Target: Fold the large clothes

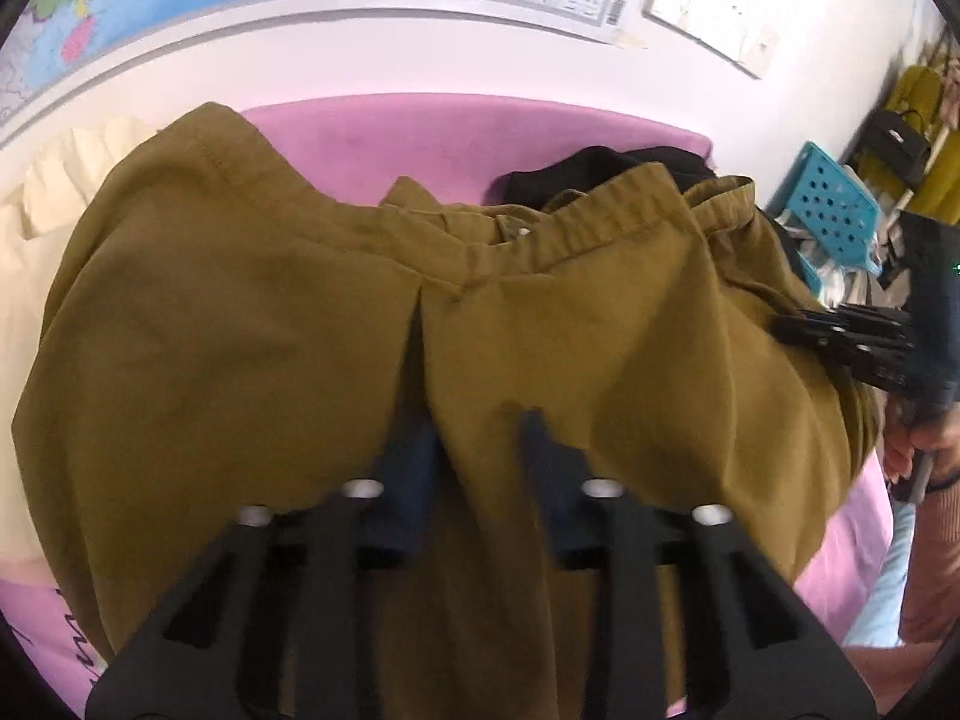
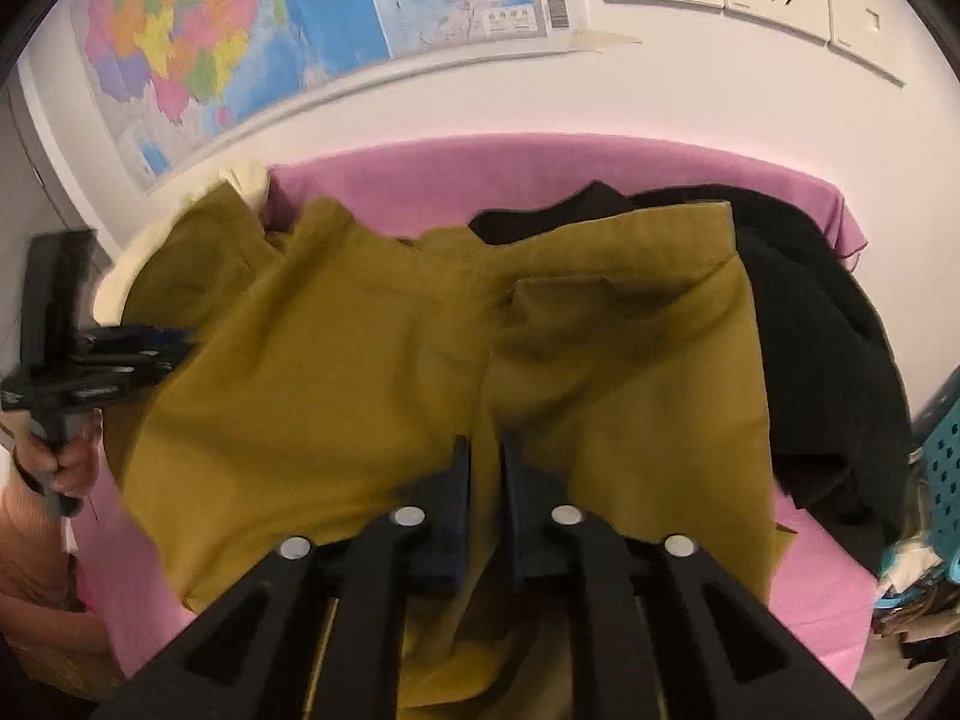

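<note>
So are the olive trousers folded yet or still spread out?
Still spread, not neatly folded: the olive trousers lie open across the pink surface, waistband at the far end, fabric bunched between both grippers' fingers.

left tool (image 1: 474, 420) clamped, cloth pinched between its fingers; right tool (image 2: 485, 450) fingers nearly together, gripping fabric; both held level, side by side

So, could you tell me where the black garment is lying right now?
The black garment lies at the table's far right on the pink cloth, partly under the olive trousers.
</note>
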A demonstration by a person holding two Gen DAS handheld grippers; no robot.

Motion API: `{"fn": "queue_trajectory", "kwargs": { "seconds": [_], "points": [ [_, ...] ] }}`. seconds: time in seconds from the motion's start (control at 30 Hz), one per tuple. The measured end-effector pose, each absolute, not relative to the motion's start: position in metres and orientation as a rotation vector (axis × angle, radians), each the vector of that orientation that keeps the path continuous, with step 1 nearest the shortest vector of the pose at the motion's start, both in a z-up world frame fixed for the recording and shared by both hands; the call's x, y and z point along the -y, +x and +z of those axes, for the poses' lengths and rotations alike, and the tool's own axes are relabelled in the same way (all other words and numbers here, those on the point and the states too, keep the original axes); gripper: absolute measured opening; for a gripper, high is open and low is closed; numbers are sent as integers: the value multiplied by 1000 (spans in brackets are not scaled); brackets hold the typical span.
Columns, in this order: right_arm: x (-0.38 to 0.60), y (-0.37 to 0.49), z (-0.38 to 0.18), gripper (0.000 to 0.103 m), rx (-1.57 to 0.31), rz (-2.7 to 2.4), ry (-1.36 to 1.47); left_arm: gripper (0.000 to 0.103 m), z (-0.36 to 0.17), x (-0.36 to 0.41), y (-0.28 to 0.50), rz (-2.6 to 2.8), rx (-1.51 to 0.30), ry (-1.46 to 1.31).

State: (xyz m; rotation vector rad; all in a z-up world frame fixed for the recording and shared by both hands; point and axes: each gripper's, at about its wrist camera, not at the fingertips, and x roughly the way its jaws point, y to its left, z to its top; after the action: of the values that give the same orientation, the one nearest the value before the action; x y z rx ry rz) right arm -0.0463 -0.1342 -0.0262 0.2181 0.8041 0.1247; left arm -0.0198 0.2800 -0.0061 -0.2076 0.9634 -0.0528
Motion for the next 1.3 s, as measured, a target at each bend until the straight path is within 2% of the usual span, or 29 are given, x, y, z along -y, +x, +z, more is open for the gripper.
{"fn": "queue_trajectory", "kwargs": {
  "seconds": [0.07, 0.27, 0.37, 0.43, 0.47, 0.53, 0.57, 0.63, 0.73, 0.8, 0.83, 0.97, 1.07, 1.17, 1.27, 1.3],
  "points": [
    [130, -50, -17, 4, -769, 103, 184, 8, -3, -284, -17, -52, -954, -231],
    [152, -60, 18, 2, -615, -23, 196, 7, 15, -295, -1, -14, -879, -278],
    [161, -44, 4, 2, -652, -53, 210, 14, 23, -303, 1, -2, -838, -307],
    [159, -28, -22, 2, -742, -78, 188, 22, 24, -302, 0, 3, -814, -285],
    [157, -23, -32, 3, -773, -126, 160, 29, 20, -301, 1, 34, -816, -242],
    [157, -16, -55, 5, -854, -94, 152, 27, 6, -302, 6, 61, -846, -223],
    [161, -17, -62, 5, -873, -79, 184, 30, -1, -303, 9, 54, -859, -241],
    [168, -26, -52, 11, -840, -64, 247, 31, -14, -307, 13, 57, -880, -253],
    [161, -47, -22, 28, -734, -27, 240, 31, -20, -308, 17, 53, -881, -255],
    [143, -54, -8, 47, -679, 9, 176, 31, -21, -310, 17, 47, -876, -255],
    [132, -53, -6, 51, -671, 34, 142, 31, -21, -310, 19, 47, -876, -257],
    [127, -19, -39, 51, -764, 13, 74, 31, -29, -312, 22, 46, -873, -254],
    [161, -10, -62, 49, -780, 75, 303, 33, -34, -315, 25, 39, -881, -276],
    [162, -16, -56, 48, -776, 71, 309, 34, -26, -317, 14, 59, -871, -269],
    [151, -28, -39, 49, -758, 45, 246, 49, -13, -311, -8, 51, -829, -236],
    [147, -35, -29, 50, -731, 67, 246, 51, -9, -310, -20, 41, -813, -230]
  ]
}}
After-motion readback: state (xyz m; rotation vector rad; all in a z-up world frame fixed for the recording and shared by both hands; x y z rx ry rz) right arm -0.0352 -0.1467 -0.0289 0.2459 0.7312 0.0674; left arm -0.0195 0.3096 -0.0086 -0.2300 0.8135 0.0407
